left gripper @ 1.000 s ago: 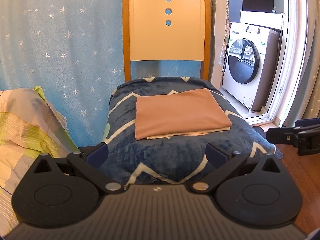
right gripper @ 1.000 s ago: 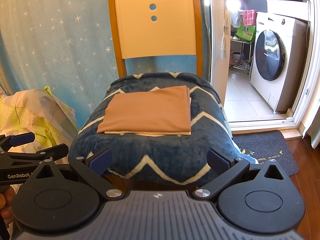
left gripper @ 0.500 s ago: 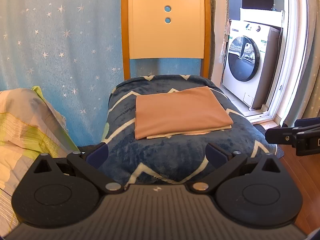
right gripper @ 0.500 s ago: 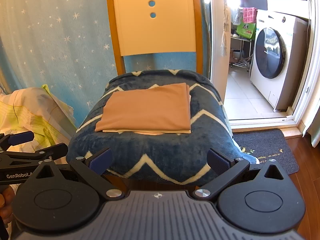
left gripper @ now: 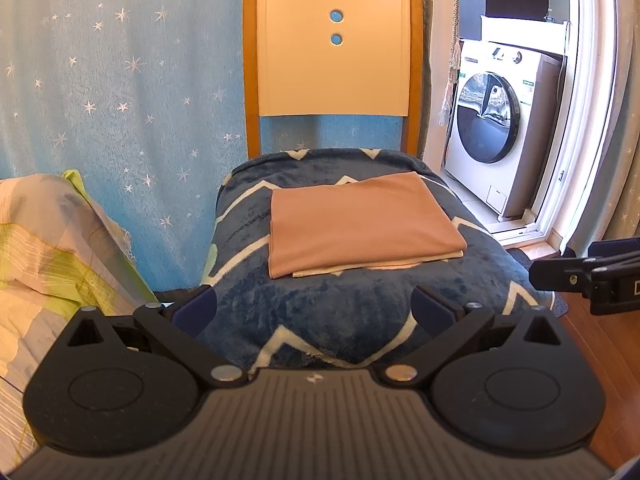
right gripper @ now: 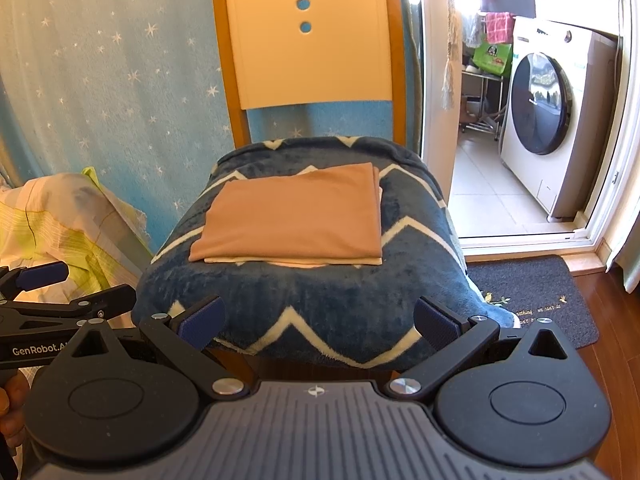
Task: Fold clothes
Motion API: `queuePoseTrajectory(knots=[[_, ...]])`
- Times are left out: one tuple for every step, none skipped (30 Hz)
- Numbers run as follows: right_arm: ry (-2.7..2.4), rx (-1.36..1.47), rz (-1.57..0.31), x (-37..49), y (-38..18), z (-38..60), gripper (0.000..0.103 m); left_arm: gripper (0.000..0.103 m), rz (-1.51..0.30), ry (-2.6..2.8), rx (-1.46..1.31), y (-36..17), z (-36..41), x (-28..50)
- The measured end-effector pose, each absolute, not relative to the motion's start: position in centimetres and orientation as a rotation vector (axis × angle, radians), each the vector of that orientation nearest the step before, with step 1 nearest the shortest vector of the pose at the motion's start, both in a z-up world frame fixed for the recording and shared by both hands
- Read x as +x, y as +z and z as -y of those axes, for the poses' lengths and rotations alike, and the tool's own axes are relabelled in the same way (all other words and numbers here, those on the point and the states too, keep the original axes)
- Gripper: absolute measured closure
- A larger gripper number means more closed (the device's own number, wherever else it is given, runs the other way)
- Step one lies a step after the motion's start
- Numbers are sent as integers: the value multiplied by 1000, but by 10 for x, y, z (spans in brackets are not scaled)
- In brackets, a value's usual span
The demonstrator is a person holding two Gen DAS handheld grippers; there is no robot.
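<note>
Left wrist view first: the left gripper [left gripper: 312, 306] is spread wide with nothing between its fingers, hanging in the air in front of the chair [left gripper: 334, 40]. The folded tan cloth [left gripper: 360, 224] lies flat on the blue zigzag blanket [left gripper: 320, 312] covering the seat, a paler layer peeking out along its near edge. It's well apart from the fingers. A star-patterned curtain [left gripper: 120, 80] hangs behind, striped bedding [left gripper: 48, 248] sits at the left, and a washing machine [left gripper: 496, 128] shows through the doorway at right. Part of the other gripper pokes in at the right edge.

Right wrist view: the right gripper [right gripper: 318, 320] is spread wide too, gripping nothing, near the blanket's [right gripper: 320, 300] front edge. Same cloth [right gripper: 296, 216] sits neatly in the middle of the seat, not touched by anything. A dark doormat [right gripper: 532, 292] lies on the floor at right, and the left gripper [right gripper: 52, 292] shows at the left edge.
</note>
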State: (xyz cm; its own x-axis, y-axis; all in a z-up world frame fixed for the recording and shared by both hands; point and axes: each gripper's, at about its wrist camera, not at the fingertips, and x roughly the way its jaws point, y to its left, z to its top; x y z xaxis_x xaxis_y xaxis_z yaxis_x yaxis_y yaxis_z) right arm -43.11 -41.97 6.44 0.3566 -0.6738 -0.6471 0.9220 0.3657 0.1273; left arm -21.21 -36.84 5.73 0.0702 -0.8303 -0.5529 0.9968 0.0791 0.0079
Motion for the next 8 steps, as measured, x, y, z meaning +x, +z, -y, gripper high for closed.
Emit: queuePoseTrajectory(knots=[[-1093, 528, -547, -431, 64, 420, 0, 1, -462, -1442, 442, 57, 368, -212], [-1094, 528, -547, -431, 64, 420, 0, 1, -458, -1442, 442, 57, 368, -213], [-1094, 528, -548, -431, 64, 420, 0, 1, -454, -1441, 442, 57, 368, -213], [-1095, 529, -548, -431, 64, 420, 0, 1, -450, -1440, 442, 57, 368, -213], [-1095, 529, -548, -431, 64, 420, 0, 1, -446, -1440, 442, 57, 367, -213], [-1096, 530, -548, -431, 64, 420, 0, 1, -442, -1439, 442, 57, 367, -214], [-1096, 530, -548, -431, 64, 421, 0, 1, -438, -1438, 443, 57, 367, -214], [-1097, 530, -549, -431, 64, 421, 0, 1, -435, -1437, 443, 57, 367, -214]])
